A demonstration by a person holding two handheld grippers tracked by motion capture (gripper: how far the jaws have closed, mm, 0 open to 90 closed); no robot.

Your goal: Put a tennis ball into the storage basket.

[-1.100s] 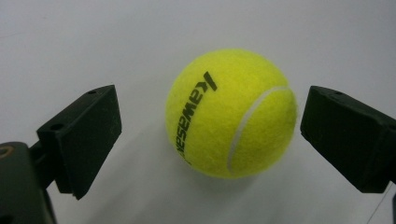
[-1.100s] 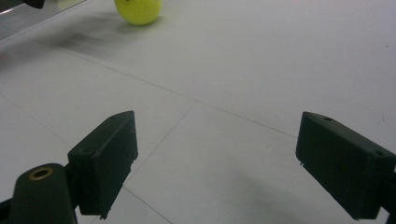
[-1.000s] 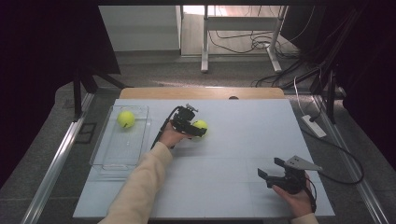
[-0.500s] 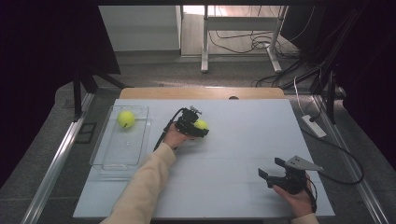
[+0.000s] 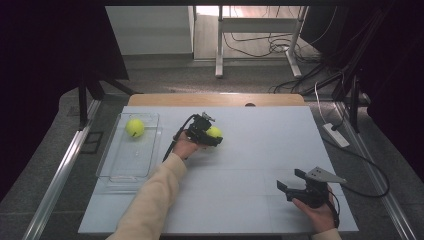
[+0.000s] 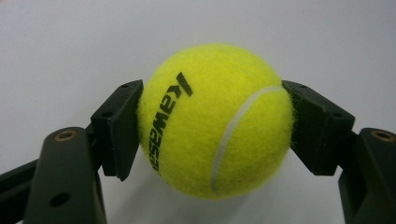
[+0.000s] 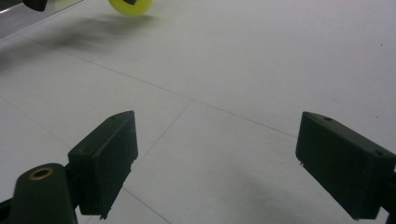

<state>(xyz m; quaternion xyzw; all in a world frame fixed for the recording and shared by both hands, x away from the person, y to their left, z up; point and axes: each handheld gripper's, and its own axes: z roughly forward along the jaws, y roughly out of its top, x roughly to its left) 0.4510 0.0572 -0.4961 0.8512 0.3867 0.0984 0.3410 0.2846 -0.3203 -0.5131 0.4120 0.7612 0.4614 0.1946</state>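
A yellow tennis ball (image 6: 215, 121) with black lettering is clamped between the two black jaws of my left gripper (image 5: 212, 136), just above the white table near its middle back; in the high view the ball (image 5: 215, 132) peeks out past the gripper. A second yellow tennis ball (image 5: 134, 127) lies in the far end of a clear plastic tray (image 5: 120, 167) at the left. My right gripper (image 5: 295, 182) rests low at the front right, jaws wide apart with nothing between them. In the right gripper view the held ball (image 7: 132, 6) shows at the top edge.
The white table top (image 5: 260, 150) has a wooden strip along its far edge. A white power strip (image 5: 335, 135) and cables lie on the floor to the right. Metal rails run along the left side of the table.
The left gripper with the ball has shifted slightly back and lifted a little. The right gripper has stayed where it was.
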